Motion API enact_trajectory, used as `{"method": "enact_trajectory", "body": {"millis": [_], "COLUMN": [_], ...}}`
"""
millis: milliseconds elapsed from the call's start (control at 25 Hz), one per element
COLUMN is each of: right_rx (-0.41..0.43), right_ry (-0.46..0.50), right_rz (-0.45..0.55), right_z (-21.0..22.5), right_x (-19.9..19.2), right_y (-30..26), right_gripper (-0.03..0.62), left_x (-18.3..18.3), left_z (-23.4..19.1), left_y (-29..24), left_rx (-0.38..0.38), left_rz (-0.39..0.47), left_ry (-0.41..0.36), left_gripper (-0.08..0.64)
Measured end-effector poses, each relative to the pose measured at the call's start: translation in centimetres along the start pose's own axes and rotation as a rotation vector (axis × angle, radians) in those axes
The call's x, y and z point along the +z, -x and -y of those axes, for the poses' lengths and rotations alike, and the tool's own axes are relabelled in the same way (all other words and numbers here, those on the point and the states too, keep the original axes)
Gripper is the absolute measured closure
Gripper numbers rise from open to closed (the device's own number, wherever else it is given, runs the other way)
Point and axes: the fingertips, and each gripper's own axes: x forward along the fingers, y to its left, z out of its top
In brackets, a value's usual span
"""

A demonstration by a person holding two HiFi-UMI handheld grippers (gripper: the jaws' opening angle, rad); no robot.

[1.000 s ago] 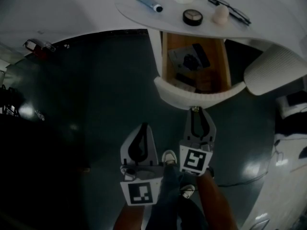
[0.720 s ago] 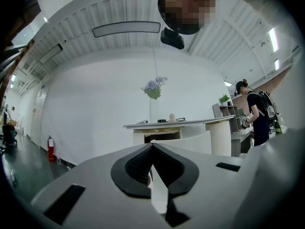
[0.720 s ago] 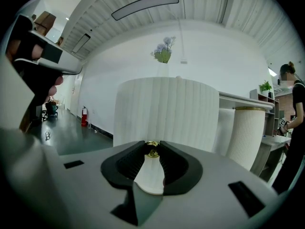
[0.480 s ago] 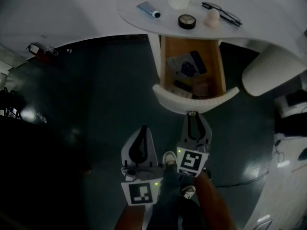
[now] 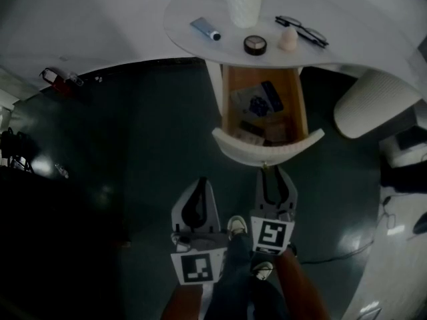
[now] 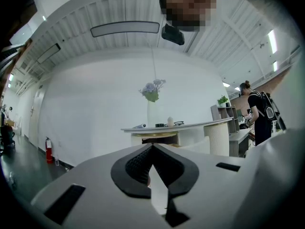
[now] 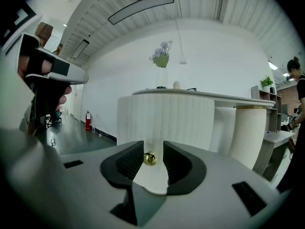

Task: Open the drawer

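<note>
Dark glossy floor (image 5: 120,152) reflecting patches of light, plain white wall (image 6: 86,109) rising behind a curved white desk (image 5: 187,5), ribbed white pillar (image 7: 248,132) standing beside it, long light fixture (image 6: 125,28) running along a slatted ceiling (image 6: 66,44), red fire extinguisher (image 6: 48,152) sitting by the wall.

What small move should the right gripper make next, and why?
Probably back the right gripper straight off the knob: the drawer stands pulled out, and its jaws have just been opening, the knob between them ungripped.

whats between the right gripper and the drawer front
Only the drawer's brass knob, loose between the right gripper's jaws, which have just been opening; the right gripper view shows it.
</note>
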Motion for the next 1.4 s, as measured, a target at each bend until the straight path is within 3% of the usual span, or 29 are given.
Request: {"method": "enact_trajectory", "body": {"millis": [360,800,1160,1400], "right_rx": [-0.005,-0.041,-0.003,0.035], "right_ry": [-0.036,-0.048,-0.035,-0.023], "right_rz": [0.078,0.207,0.268,0.303], "right_z": [3.1,9.4,11.2,11.1], "right_x": [8.6,23.8,34.6,39.7], "right_y": [5.2,12.4,18.0,22.4], "right_gripper": [0.479,0.479,0.479,0.479], "left_x": [6.3,18.7,27.5,31.8], "left_z": [0.9,3.8,5.0,6.0], "left_y": [-0.2,1.3,3.9,6.4], "left_rx": [0.000,0.005,-0.001,-0.028], "left_rz": [0.021,0.025,0.019,0.033], "left_ry": [0.027,0.049,0.045,0.066], "left_gripper": [0.557,0.557,0.557,0.557]}}
